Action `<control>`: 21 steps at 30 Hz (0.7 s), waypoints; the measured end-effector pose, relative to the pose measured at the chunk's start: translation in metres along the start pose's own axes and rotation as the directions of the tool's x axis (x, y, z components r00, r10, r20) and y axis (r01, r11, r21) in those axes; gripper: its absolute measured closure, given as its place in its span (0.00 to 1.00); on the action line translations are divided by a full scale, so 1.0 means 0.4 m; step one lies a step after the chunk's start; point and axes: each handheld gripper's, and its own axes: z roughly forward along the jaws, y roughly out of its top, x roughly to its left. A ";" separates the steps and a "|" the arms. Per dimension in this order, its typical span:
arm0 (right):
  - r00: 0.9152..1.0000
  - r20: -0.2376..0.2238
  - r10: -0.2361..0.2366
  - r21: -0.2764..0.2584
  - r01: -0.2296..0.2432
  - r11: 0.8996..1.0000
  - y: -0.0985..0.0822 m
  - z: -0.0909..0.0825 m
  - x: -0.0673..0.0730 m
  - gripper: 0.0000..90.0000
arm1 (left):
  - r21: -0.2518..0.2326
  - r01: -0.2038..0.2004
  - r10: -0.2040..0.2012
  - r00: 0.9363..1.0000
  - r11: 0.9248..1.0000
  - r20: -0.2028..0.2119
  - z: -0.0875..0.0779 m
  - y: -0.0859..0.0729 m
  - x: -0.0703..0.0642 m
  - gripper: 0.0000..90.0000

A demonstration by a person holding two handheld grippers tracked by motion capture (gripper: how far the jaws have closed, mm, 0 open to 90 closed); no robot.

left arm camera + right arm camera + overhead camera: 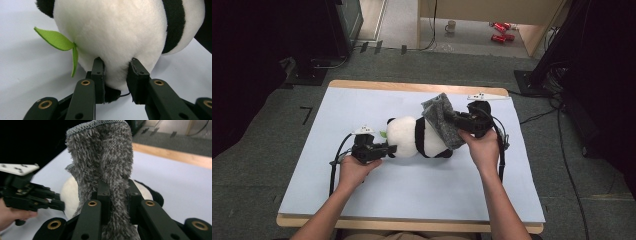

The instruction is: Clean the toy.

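No text, label, brand, number or sign can be read anywhere; the small dark marks on the white plates atop the grippers and the red packets on the far floor are too blurred to make out.

Left gripper (388,150): held level near the table's left half, jaws clamped on the plush panda's (417,137) white end. Right gripper (455,121): raised toward the far right edge, jaws pinched tight on a grey fuzzy cloth (441,119). Both forearms enter from the near edge.
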 end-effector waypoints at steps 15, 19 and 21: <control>0.983 0.174 0.063 0.088 -0.079 0.993 -0.093 0.079 -0.130 0.87 | -0.012 -0.003 0.004 1.000 1.000 0.012 0.001 0.000 0.001 0.78; 0.980 0.184 0.078 0.103 -0.098 0.990 -0.109 0.092 -0.142 0.88 | -0.011 -0.003 0.003 1.000 1.000 0.011 0.002 0.000 0.002 0.78; 0.980 0.185 0.078 0.101 -0.098 0.990 -0.116 0.098 -0.140 0.88 | -0.012 -0.002 0.002 1.000 1.000 0.011 0.003 0.000 0.003 0.78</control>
